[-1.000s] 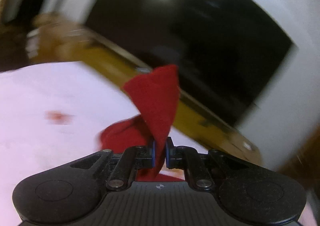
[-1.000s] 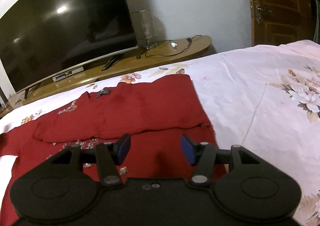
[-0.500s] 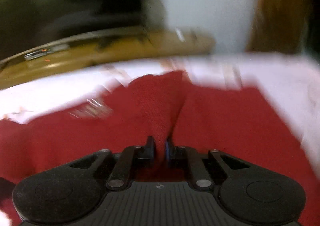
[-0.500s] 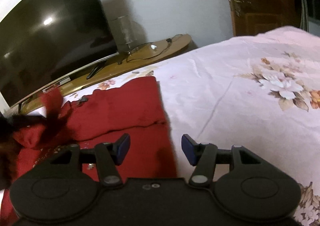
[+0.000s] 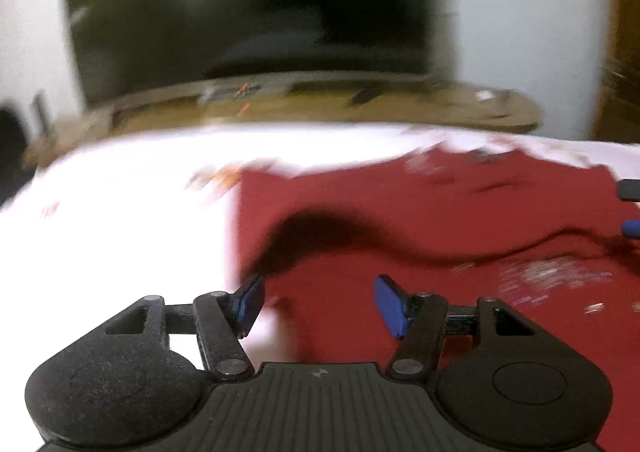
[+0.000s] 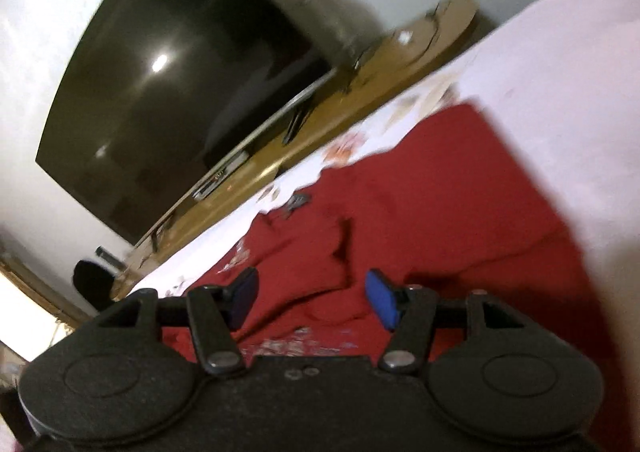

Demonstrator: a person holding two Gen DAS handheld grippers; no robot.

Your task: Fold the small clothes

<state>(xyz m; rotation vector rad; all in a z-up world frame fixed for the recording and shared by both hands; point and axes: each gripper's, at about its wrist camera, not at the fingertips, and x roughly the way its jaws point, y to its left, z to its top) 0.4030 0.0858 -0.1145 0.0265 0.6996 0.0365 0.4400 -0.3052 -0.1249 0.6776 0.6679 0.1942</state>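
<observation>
Television [image 6: 172, 92] behind bed [image 5: 120, 220], red garment [image 5: 440, 236] spread

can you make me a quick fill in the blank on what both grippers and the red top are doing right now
1. The left gripper has its jaws ____.
2. The right gripper has its jaws open and holds ____.
3. The garment lying on the bed sheet is ____ in colour.
4. Behind the bed, a dark ____ stands on the wooden stand.

Missing words: open; nothing; red; television
</observation>
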